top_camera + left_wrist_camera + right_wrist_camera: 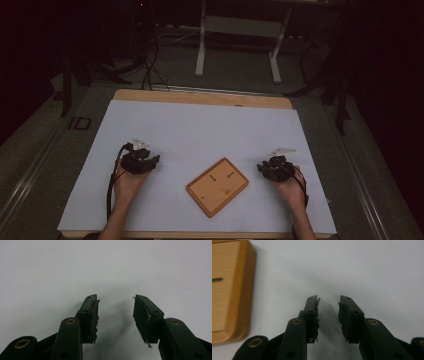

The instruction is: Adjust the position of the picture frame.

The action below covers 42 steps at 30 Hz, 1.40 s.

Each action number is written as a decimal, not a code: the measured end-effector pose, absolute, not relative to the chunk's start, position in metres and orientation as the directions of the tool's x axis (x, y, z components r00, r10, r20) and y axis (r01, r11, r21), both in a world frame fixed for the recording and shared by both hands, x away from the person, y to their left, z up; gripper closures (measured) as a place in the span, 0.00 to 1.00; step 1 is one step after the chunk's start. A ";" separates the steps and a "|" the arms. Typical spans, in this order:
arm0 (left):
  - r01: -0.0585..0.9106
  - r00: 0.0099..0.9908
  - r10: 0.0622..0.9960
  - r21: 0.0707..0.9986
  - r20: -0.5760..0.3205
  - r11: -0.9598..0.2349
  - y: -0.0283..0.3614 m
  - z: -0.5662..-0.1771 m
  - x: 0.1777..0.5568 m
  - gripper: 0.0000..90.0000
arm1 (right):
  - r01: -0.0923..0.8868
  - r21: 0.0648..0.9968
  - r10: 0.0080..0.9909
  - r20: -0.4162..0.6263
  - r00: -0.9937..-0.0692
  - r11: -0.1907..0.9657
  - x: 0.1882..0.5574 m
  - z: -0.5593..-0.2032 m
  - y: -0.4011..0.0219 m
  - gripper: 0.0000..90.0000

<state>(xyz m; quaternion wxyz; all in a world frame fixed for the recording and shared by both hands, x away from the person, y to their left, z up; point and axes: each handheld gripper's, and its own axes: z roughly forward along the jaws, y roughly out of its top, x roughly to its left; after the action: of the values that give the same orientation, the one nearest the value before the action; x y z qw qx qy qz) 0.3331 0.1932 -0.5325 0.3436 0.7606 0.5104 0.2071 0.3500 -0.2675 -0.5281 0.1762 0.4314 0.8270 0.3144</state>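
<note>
A flat wooden block (pixel 217 186) with rounded corners lies turned at an angle on the white table cover, between my two hands. It has two short dark slots on its top face. My left gripper (pixel 140 159) rests on the cover well to the block's left; its jaws stand open over bare white surface (pixel 115 301) with nothing between them. My right gripper (pixel 274 167) sits just right of the block, open and empty (pixel 329 299). The block's edge (pixel 229 290) shows at the left in the right gripper view.
The white cover (pixel 200 130) spreads over a wooden table whose bare far edge (pixel 200 97) shows beyond it. Past the table stands a white desk frame (pixel 240 35) on dark floor, with cables (pixel 150 65) at the back left. The room is dim.
</note>
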 end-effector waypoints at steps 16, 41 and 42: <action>0.580 0.501 0.865 0.742 -0.001 -0.336 0.177 -0.525 0.323 0.58 | 0.553 0.658 0.768 -0.059 -0.638 0.511 0.329 -0.515 -0.254 0.69; 0.570 0.573 0.819 0.733 -0.032 -0.370 0.167 -0.525 0.319 0.62 | 0.517 0.679 0.711 -0.008 -0.704 0.520 0.313 -0.499 -0.243 0.67; 0.571 0.573 0.819 0.733 -0.032 -0.371 0.167 -0.524 0.319 0.63 | 0.515 0.682 0.704 0.001 -0.711 0.519 0.311 -0.497 -0.242 0.67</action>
<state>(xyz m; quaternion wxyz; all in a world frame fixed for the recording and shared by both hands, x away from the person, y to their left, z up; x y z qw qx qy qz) 0.3189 0.1669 -0.5245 0.3616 0.8099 0.4288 0.1715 0.3110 -0.2423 -0.4973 0.1392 0.3540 0.8603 0.3393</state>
